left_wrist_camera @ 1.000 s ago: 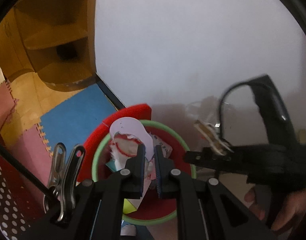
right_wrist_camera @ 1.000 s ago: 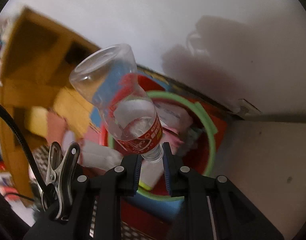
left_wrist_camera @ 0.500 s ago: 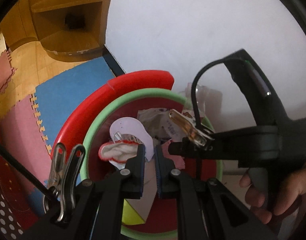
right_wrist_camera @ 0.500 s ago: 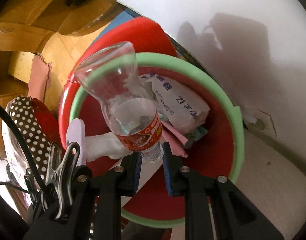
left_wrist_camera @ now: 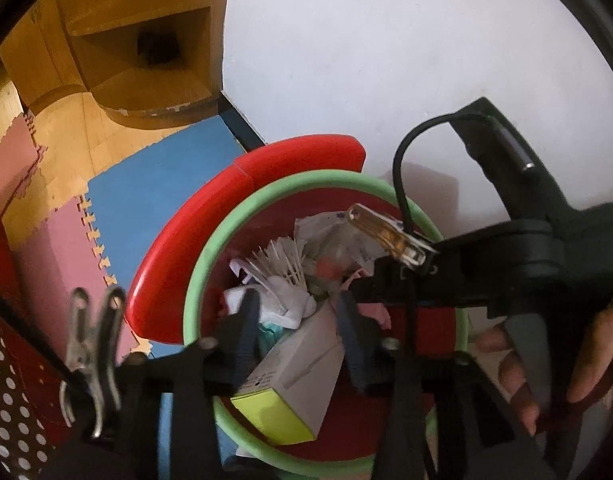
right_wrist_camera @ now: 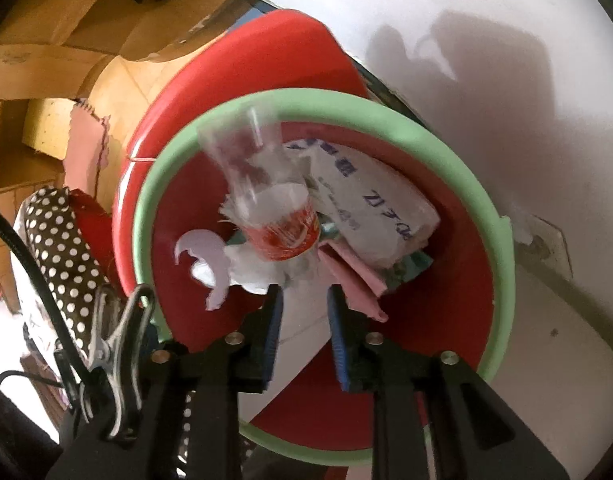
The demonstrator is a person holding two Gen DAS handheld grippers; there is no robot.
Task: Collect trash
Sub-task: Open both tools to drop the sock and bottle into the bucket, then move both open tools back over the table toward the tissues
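Two claws over a red bin [right_wrist_camera: 458, 344] with a green rim, trash dropped inside.

Leaning on a white wall [left_wrist_camera: 386, 48], with blue mat [left_wrist_camera: 158, 184] beside. Right claw [right_wrist_camera: 302, 300] released, jaws just opened, nothing between; clear bottle [right_wrist_camera: 266, 200] blurred just ahead of its tips, in the bin, pinched by the neck a moment ago. Left claw [left_wrist_camera: 296, 312] also released, jaws just opened; crumpled white paper [left_wrist_camera: 282, 296] between its tips, untouched, held earlier. Only in the left view: white box [left_wrist_camera: 302, 364] with a yellow end, and a hand [left_wrist_camera: 554, 364] on the right claw. Only in the right view: printed bag [right_wrist_camera: 370, 208], pink scrap [right_wrist_camera: 354, 280].
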